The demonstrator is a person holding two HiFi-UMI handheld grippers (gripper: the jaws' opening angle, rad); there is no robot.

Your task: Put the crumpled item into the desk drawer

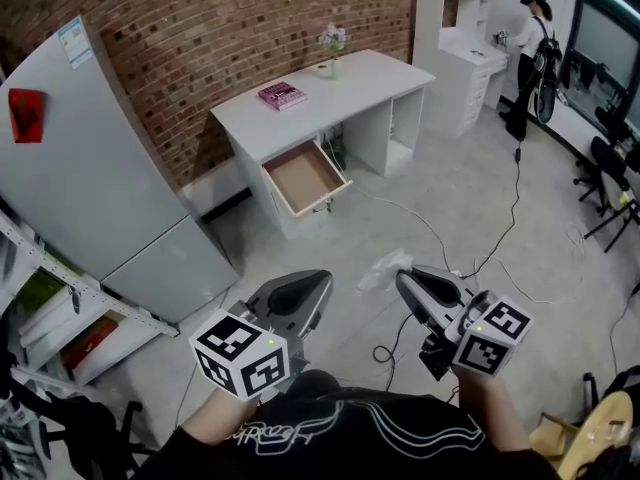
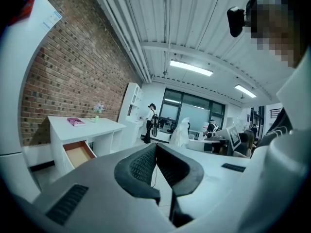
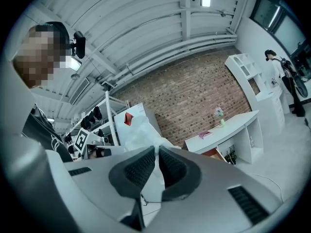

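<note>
A crumpled white item (image 1: 383, 269) hangs from the tips of my right gripper (image 1: 403, 276), which is shut on it above the grey floor. In the right gripper view the white item (image 3: 141, 130) bulges out past the closed jaws of my right gripper (image 3: 156, 149). My left gripper (image 1: 318, 280) is beside it on the left, shut and empty; its own view shows its jaws touching at my left gripper (image 2: 156, 147). The white desk (image 1: 330, 93) stands ahead against the brick wall, and its drawer (image 1: 305, 176) is pulled open, with a bare brown bottom.
A pink book (image 1: 282, 95) and a small flower vase (image 1: 332, 43) are on the desk. A tall grey cabinet (image 1: 90, 188) and a metal shelf (image 1: 60, 308) stand at the left. Black cable (image 1: 430, 228) trails over the floor. A person (image 1: 530, 58) stands far back right.
</note>
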